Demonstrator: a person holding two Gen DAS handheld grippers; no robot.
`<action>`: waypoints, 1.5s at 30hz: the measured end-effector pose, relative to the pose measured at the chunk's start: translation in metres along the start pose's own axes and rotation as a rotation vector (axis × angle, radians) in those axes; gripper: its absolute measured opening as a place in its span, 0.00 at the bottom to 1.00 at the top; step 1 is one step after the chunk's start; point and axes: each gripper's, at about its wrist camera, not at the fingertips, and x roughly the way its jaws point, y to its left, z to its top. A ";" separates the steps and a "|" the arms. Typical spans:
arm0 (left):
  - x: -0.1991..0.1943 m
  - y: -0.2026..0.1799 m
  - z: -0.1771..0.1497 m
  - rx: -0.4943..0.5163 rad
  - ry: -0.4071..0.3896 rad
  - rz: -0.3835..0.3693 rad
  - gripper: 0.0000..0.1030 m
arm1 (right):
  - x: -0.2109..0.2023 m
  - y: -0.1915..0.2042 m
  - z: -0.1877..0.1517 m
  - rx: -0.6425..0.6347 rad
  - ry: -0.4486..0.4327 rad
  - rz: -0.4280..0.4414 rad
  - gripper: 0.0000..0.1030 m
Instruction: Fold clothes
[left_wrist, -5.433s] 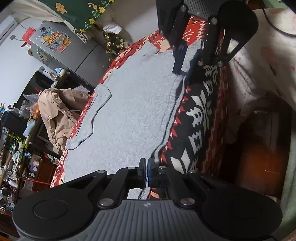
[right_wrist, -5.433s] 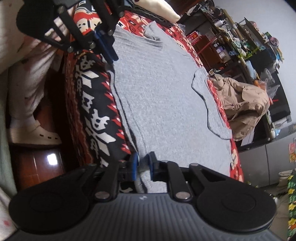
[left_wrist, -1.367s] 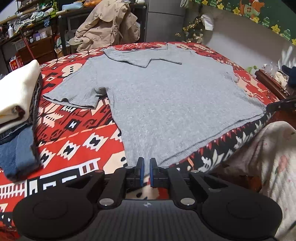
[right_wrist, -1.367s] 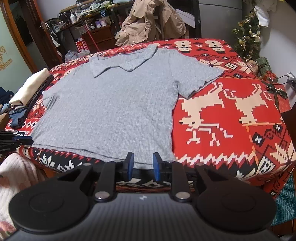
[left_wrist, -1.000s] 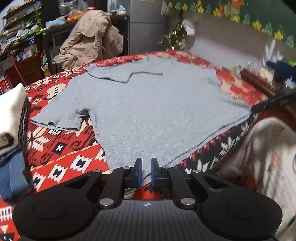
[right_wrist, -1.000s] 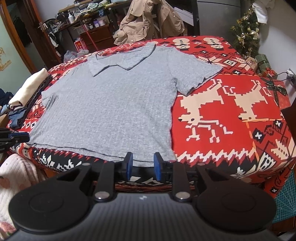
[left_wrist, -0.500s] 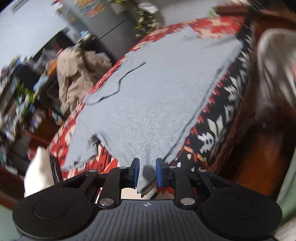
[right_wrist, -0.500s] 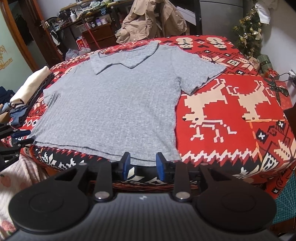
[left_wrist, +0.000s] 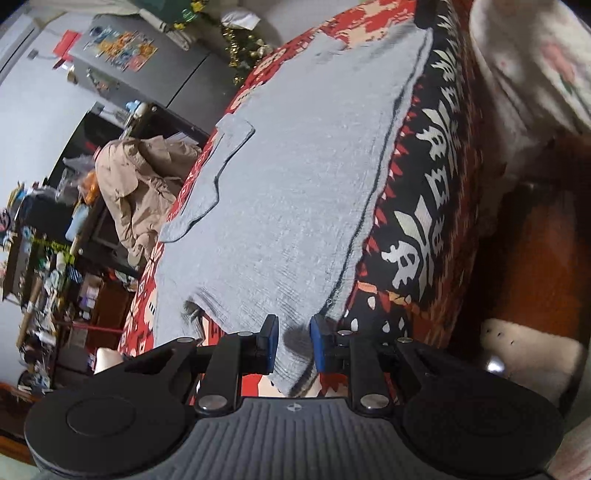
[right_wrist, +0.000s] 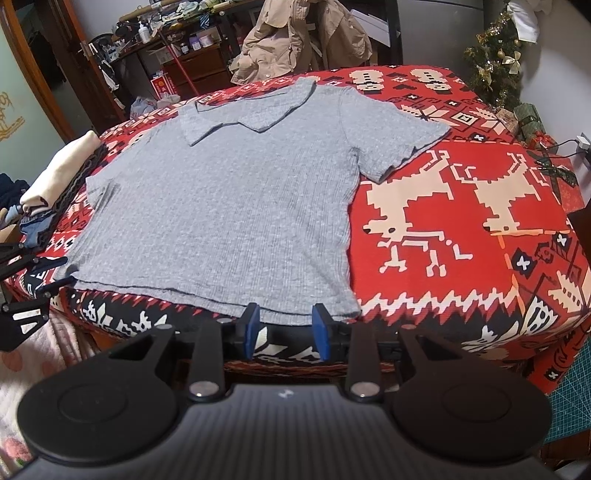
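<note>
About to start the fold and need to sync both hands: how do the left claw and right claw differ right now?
The left claw has the grey polo shirt's bottom corner between its blue pads; the right claw sits just short of the hem, nothing between its pads. The left claw approaches from the shirt's side, the right claw faces the hem square-on. Both are open, at the bed's near edge.

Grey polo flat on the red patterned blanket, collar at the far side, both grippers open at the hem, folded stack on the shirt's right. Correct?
Not quite: the folded stack lies left of the grey polo, as the right wrist view shows. The rest holds: blanket, left gripper and right gripper open at the hem.
</note>
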 end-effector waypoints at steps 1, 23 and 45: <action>0.000 0.000 0.000 0.003 -0.001 -0.001 0.18 | 0.000 0.000 0.000 0.000 -0.001 0.000 0.33; -0.005 0.014 -0.003 -0.153 0.001 -0.136 0.06 | 0.001 -0.005 0.001 0.021 0.004 0.012 0.34; -0.034 0.079 -0.025 -0.715 -0.167 -0.286 0.46 | -0.047 0.022 0.008 -0.114 -0.150 -0.029 0.90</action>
